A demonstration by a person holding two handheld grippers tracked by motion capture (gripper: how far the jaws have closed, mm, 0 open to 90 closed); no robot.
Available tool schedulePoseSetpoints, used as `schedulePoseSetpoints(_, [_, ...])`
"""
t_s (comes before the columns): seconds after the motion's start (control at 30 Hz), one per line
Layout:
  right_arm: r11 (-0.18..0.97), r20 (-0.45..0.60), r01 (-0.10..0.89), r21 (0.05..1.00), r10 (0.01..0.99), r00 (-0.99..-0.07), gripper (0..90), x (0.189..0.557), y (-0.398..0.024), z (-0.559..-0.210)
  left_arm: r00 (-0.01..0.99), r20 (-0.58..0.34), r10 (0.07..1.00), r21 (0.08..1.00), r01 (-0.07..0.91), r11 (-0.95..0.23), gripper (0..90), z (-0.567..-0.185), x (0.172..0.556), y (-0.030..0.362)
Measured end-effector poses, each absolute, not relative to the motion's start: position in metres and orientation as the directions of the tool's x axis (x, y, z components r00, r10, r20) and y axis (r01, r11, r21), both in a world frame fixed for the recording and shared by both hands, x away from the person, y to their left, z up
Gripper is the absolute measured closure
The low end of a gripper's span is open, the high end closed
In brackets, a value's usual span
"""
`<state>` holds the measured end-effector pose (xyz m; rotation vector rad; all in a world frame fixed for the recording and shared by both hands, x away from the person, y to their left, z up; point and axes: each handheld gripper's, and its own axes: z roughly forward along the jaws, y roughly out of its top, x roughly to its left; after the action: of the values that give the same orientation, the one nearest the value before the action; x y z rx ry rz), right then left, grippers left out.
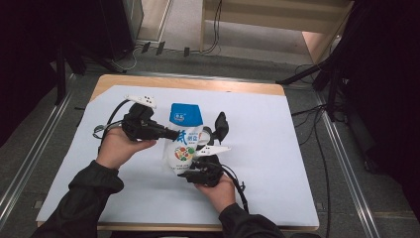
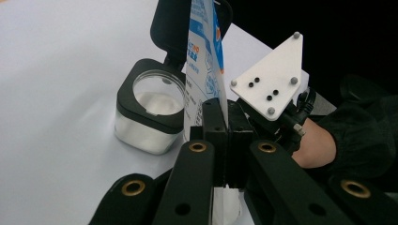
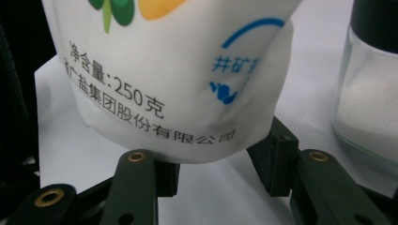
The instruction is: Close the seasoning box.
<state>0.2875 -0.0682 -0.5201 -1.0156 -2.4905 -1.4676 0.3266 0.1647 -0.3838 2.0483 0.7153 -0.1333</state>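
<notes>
High view: I see a white and blue pouch (image 1: 184, 136) held upright above the white table cover (image 1: 277, 163), between my two grippers. My left gripper (image 1: 171, 134) pinches the pouch's side edge, jaws pressed together on the thin film. My right gripper (image 1: 190, 174) cradles the pouch's bottom, its pads pressing both sides. A glass jar (image 2: 148, 112) with an open black lid stands just beside the pouch.

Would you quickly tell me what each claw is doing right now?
Left claw: shut on the pouch edge.
Right claw: gripping the pouch's bottom.
</notes>
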Motion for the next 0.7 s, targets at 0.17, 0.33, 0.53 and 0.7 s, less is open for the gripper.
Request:
schedulePoseSetpoints(0.17, [0.357,0.352,0.554,0.752,0.494,-0.795,55.4,0.285,-0.072,-0.517,0.827,-0.376,0.419,0.754,0.535,-0.38,90.0,-0.381,0.324,0.165])
schedulePoseSetpoints(0.33, [0.361,0.345,0.549,0.754,0.493,-0.798,54.8,0.285,-0.074,-0.516,0.831,-0.377,0.409,0.76,0.53,-0.376,90.0,-0.377,0.323,0.166])
schedulePoseSetpoints(0.53, [0.328,0.367,0.558,0.762,0.491,-0.79,54.8,0.283,-0.081,-0.51,0.824,-0.36,0.438,0.761,0.531,-0.373,90.0,-0.375,0.322,0.171])
schedulePoseSetpoints(0.7, [0.324,0.364,0.555,0.766,0.493,-0.79,54.8,0.284,-0.088,-0.506,0.817,-0.352,0.457,0.76,0.534,-0.371,90.0,-0.375,0.324,0.179])
